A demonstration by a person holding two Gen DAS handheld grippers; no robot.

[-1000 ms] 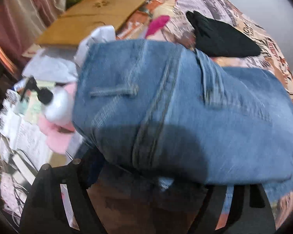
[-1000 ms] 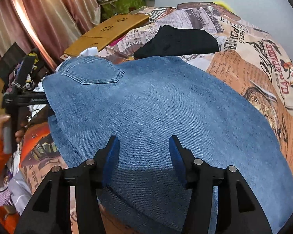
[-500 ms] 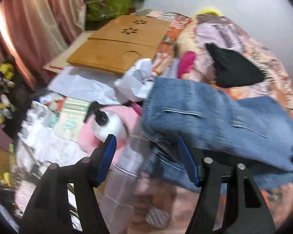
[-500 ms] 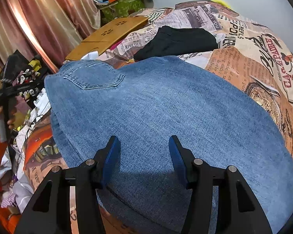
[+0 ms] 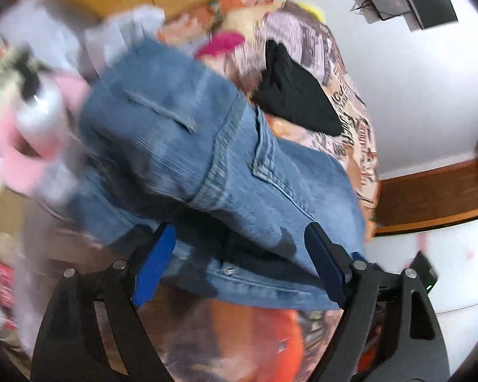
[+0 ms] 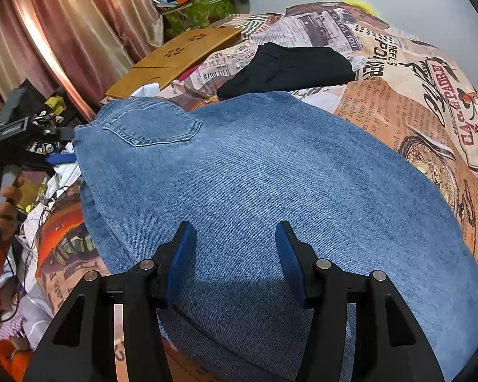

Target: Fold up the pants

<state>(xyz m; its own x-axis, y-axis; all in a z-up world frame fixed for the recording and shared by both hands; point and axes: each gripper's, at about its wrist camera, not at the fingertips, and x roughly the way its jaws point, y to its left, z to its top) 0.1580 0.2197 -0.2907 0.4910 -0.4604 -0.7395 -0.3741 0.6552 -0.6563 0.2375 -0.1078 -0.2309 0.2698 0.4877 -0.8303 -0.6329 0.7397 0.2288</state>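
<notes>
"POWER", "TO LOVE YOU" and "CASA PADRE" on the newspaper-print bedspread [image 6: 398,73]

Around my work: a cluttered bedroom

A black garment [image 6: 290,67] lies on the newspaper-print bedspread [image 6: 411,102] ahead of me; beyond it I see a wooden lap tray [image 6: 175,60], pink curtains [image 6: 63,25] and a green box [image 6: 200,9].
</notes>
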